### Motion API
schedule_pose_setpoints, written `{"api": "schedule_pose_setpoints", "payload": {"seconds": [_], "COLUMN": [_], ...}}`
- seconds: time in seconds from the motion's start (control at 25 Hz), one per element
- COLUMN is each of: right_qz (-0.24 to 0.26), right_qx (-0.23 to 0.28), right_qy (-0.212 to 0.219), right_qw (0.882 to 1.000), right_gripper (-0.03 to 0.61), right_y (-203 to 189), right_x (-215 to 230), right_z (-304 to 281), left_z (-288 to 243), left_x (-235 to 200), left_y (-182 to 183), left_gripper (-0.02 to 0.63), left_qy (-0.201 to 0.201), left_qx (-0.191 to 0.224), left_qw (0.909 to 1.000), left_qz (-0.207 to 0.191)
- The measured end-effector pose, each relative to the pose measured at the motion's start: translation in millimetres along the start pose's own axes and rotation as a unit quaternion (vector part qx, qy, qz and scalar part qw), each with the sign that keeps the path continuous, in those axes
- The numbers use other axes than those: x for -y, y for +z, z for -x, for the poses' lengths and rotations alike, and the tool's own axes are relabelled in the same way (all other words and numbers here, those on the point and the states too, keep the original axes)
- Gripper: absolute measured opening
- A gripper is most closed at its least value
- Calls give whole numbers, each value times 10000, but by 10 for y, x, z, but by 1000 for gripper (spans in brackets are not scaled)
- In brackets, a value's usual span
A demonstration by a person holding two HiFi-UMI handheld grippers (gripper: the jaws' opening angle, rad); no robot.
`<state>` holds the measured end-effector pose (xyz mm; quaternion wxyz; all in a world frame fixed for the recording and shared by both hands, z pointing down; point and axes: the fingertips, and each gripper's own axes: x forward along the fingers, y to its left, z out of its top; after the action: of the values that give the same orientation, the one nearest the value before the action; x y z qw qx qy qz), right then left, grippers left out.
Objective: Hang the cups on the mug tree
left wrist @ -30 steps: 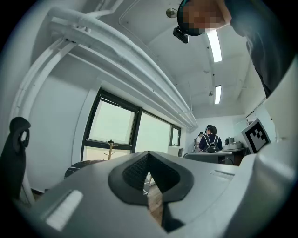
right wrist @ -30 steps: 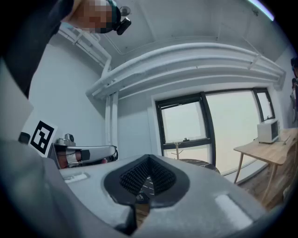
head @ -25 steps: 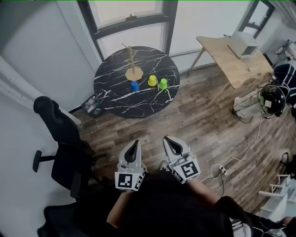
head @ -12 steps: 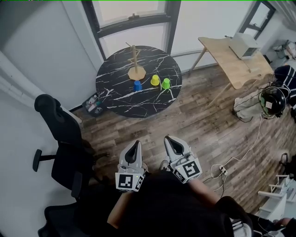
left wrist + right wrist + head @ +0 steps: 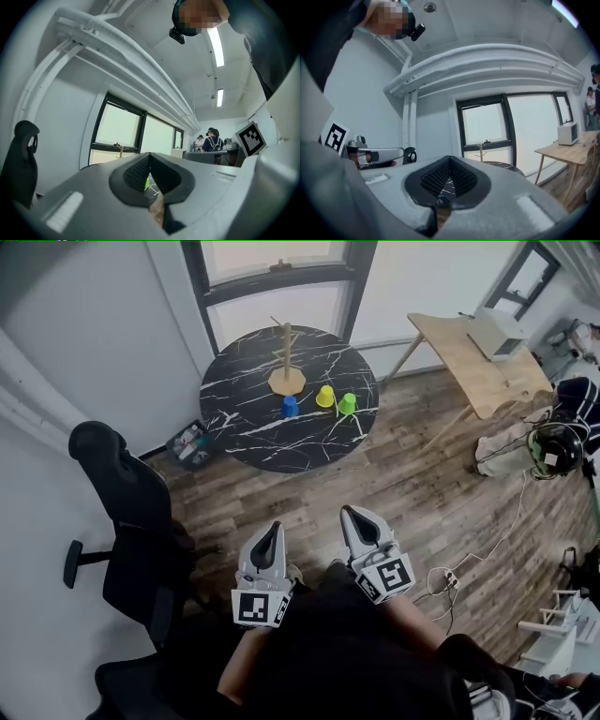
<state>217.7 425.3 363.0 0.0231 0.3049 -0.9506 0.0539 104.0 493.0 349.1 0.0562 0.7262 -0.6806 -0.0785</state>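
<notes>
Fig. scope: what I see from my remote station, head view plus both gripper views.
L gripper (image 5: 274, 528): held low in front of the operator's body, over the wood floor (image 5: 412, 493), pointing twd the table. In its own view (image 5: 150, 155) the ribbed pads are pressed together at the tips w/ nothing between them.
R gripper (image 5: 350, 513): just beside the L one, roughly parallel, also over the floor. In its own view (image 5: 450, 159) the jaws are closed tip to tip and carry nothing.
Mug tree (image 5: 286, 356): upright on its flat wooden base, at the far side of the round table (image 5: 244, 432), near the window (image 5: 281, 282). I see no cup on its pegs. Also visible in the L gripper view (image 5: 120, 150) and the R gripper view (image 5: 481, 151).
Cups: three, standing on the tabletop in a row just in front of the tree base; blue cup (image 5: 291, 407) at the L, yellow cup (image 5: 325, 397) mid, green cup (image 5: 348, 404) at the R. All are well apart from both grippers.
Table: black marble-look top w/ white veins.
Surroundings: black office chair (image 5: 131, 512) at the L; wooden desk (image 5: 469, 362) at the far R w/ a white box (image 5: 495, 332) on it; a small bin (image 5: 190, 442) on the floor beside the table.
</notes>
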Motion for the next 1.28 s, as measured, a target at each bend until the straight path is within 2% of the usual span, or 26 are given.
{"api": "schedule_pose_setpoints", "payload": {"seconds": [0.28,0.52,0.96,1.28], "right_qz": [21,-40,-181,-162], "right_qx": [-75,-124,-23,-142], "right_qy": [-138,-66,158,333], "right_qw": [9999,9999,9997,9992], "right_gripper": [0,0,0,0], "right_y": [-84,-178,-124,-189], "right_x": [-33,103,712,1235], "right_z": [-309,-723,-1666,-2286], "left_z": [-24,-347,-1396,-2222], "left_x": [-273,-505,-936,-1156], "left_y": [-95,-155,-130,-88], "left_gripper": [0,0,0,0], "left_qy": [-48,5,109,274], "left_qx": [-116,-200,-353,-410], "left_qw": [9999,9997,9993,9988], "left_qz": [92,136,-1,-37]}}
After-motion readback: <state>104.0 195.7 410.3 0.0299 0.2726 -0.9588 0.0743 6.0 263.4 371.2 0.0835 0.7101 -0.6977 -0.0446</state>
